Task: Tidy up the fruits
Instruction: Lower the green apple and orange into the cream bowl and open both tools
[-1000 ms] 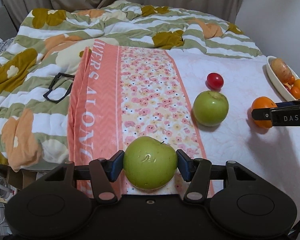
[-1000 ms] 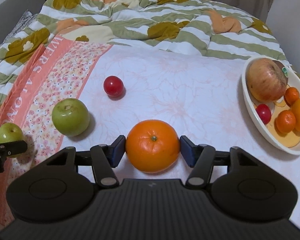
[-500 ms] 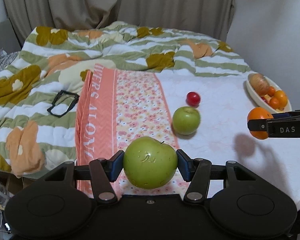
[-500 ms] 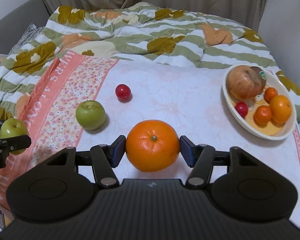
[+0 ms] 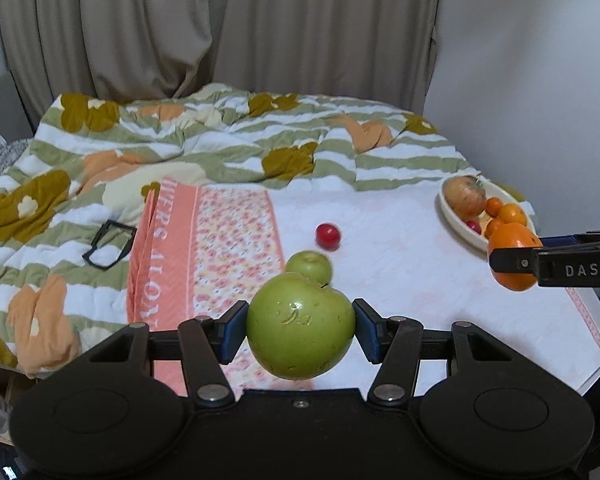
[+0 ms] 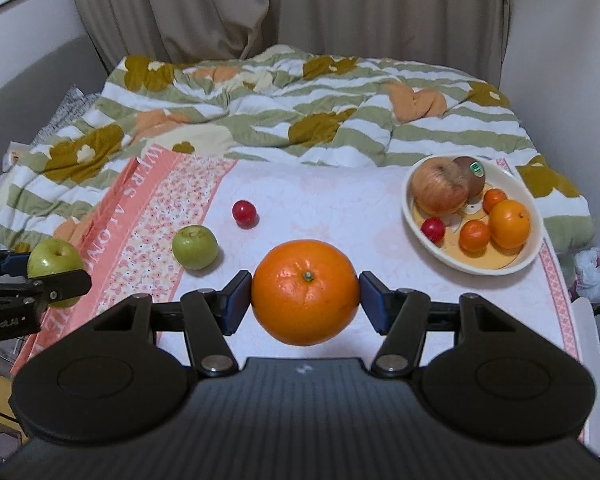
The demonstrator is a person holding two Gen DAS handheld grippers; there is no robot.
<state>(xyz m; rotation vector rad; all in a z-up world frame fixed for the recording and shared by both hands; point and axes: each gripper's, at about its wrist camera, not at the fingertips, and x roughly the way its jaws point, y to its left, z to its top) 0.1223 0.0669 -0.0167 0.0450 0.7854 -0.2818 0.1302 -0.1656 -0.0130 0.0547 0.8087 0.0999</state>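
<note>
between the left gripper's (image 5: 301,326) jaws a green apple (image 5: 300,326) is sitting pinched; the right gripper (image 6: 306,293) is pinching an orange (image 6: 306,292) the same way. both have risen well clear of the bed since a second ago, so the lift is done and the carry is starting. ahead and right of the jaws the bowl (image 6: 528,258) is already holding several fruits, leaving little room. a second apple (image 6: 195,247) and a red fruit (image 6: 244,213) are still lying ahead on the sheet; glasses (image 5: 109,244) are resting far left.
</note>
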